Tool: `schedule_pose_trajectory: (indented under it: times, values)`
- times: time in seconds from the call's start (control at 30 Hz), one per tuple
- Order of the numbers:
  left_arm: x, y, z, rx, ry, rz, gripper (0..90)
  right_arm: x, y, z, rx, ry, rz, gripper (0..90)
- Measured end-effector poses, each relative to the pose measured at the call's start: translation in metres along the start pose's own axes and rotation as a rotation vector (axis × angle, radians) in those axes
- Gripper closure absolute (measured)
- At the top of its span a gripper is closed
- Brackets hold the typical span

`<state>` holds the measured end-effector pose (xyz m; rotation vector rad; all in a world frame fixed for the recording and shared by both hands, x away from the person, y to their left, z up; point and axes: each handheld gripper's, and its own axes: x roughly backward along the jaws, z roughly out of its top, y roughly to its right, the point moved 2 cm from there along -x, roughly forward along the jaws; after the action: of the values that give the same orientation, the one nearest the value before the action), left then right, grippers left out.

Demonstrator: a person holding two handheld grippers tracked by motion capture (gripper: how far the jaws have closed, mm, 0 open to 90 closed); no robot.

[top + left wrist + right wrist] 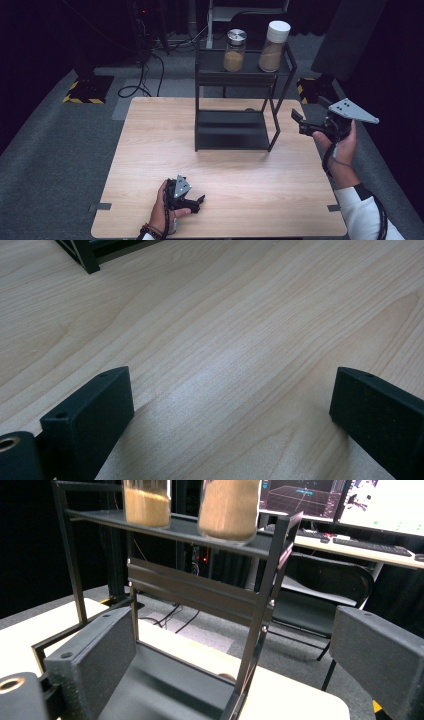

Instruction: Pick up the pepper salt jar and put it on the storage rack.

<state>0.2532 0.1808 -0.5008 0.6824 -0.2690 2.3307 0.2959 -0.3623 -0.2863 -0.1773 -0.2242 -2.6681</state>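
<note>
A black two-shelf rack [232, 131] stands on the wooden table [150, 150] at its back middle. Two jars of brown powder sit on its top shelf: one with a metal lid [235, 50] and a taller one with a white lid [274, 46]. My left gripper [201, 199] rests low near the table's front edge, open, with bare wood between its jaws [230, 390]. My right gripper [299, 123] hangs open just right of the rack, pointing at it. In the right gripper view the rack's frame [260, 605] and both jars [146, 502] [229, 507] lie ahead of the empty jaws [232, 655].
Beyond the table, grey carpet with cables [142, 82] and yellow-black striped stand bases [87, 90] [312, 87]. The right gripper view has a desk with monitors [380, 505], a keyboard [370, 545] and a black chair [325, 587] behind the rack.
</note>
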Motion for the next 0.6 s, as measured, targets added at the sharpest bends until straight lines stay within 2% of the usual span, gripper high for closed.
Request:
schedule_pose_trajectory:
  times: [0.2, 0.4, 0.6]
  values:
    - [0.000, 0.000, 0.000, -0.001, 0.000, 0.000, 3.8, 0.005, -0.003, -0.015, 0.005, -0.017, 0.010, 4.3]
    - [0.000, 0.000, 0.000, -0.002, 0.000, -0.001, 3.8, 0.011, -0.003, -0.033, -0.015, -0.035, 0.035, 4.4]
    - [0.000, 0.000, 0.000, -0.002, 0.000, -0.001, 3.8, 0.015, -0.004, -0.047, -0.018, -0.051, 0.035, 4.4]
